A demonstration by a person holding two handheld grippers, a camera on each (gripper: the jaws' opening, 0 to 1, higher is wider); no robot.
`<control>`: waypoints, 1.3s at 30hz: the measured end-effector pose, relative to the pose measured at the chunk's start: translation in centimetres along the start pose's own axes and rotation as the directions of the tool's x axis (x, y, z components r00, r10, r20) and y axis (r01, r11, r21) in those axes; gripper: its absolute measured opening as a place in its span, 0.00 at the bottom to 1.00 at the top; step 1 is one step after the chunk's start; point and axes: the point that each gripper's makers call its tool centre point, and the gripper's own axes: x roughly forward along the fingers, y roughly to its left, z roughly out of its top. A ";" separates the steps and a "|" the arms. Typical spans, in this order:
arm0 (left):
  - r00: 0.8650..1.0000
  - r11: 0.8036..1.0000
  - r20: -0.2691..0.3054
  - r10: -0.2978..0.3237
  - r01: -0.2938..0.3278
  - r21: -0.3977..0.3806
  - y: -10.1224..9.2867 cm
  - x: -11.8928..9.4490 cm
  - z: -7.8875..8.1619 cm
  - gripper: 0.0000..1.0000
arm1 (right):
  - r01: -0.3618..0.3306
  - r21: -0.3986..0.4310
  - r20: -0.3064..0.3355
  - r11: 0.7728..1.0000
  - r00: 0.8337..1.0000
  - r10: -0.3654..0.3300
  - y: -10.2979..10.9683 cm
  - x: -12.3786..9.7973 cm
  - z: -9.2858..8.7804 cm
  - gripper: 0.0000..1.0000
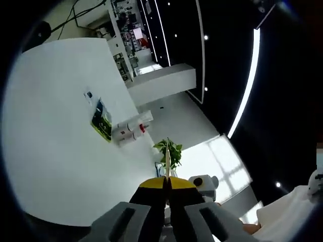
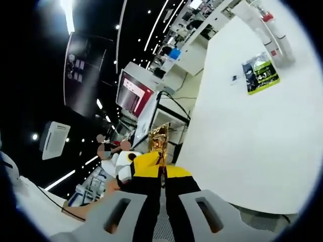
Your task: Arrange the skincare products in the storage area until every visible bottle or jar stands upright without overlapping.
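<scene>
My left gripper (image 1: 167, 182) has its yellow-tipped jaws pressed together on a thin pale strip (image 1: 167, 162), which stands edge-on straight up from the tips. What the strip is cannot be told. My right gripper (image 2: 161, 169) is shut on a shiny gold foil packet (image 2: 160, 136) that sticks up above its yellow tips, its crinkled face turned to the camera. Both cameras are tilted towards the room's walls and ceiling.
A white wall (image 1: 55, 131) carries a green-and-black poster (image 1: 101, 120) and white cylinders with red tops (image 1: 132, 130); the same poster (image 2: 260, 72) is in the right gripper view. A green plant (image 1: 171, 150) stands behind the left jaws. A red screen (image 2: 133, 93) and shelving lie beyond.
</scene>
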 end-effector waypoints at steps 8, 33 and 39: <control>1.000 0.999 -0.012 0.022 -0.022 0.025 -0.5 0.4 0.0 0.04 | -0.008 0.012 0.034 1.000 0.999 0.008 0.0 -0.3 0.7 0.00; 0.677 0.315 0.010 0.736 -0.355 0.880 10.6 -4.0 0.2 0.20 | 0.026 0.078 0.119 0.997 0.992 -0.035 -3.2 4.0 11.0 0.00; 0.642 0.286 0.010 0.767 -0.355 0.890 11.5 -4.8 -0.3 0.18 | 0.086 0.088 0.095 0.992 0.991 -0.094 -5.6 6.3 13.1 0.00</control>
